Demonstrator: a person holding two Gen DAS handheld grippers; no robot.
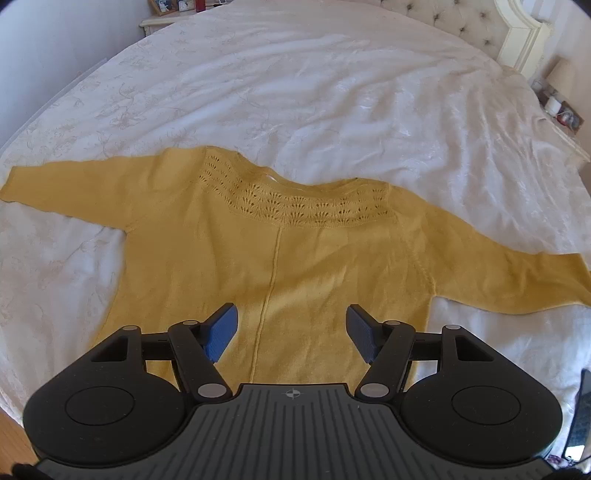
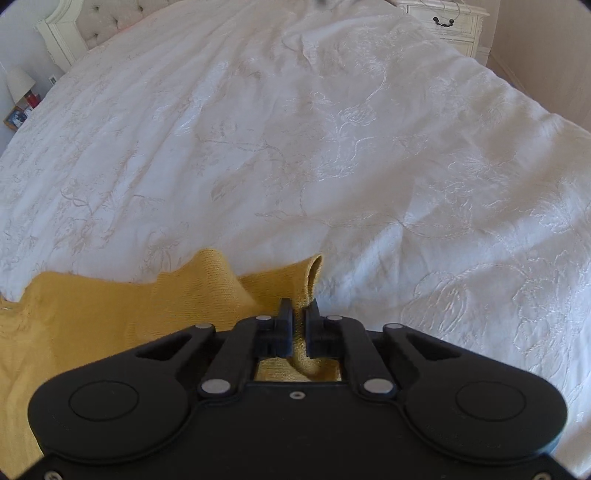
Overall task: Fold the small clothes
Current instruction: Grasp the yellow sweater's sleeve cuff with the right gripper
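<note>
Bedroom: bed point(image 1: 332, 92), tufted headboard point(image 1: 454, 16), nightstand point(image 2: 447, 22)

- The sweater point(image 1: 295, 266) was mustard yellow, with an openwork lace pattern across its yoke.
- The bedspread point(image 2: 332, 147) was white, embroidered with pale flowers.
- The pads point(image 1: 221, 332) were blue.

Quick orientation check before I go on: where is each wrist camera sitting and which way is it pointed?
Left wrist: above the near hem, looking along the open left gripper across the spread mustard-yellow knit sweater toward the tufted headboard; only its blue-padded fingers show.
Right wrist: low, looking over the right gripper, shut on a sweater sleeve cuff.
Shared: the sweater and white embroidered bedspread.
</note>
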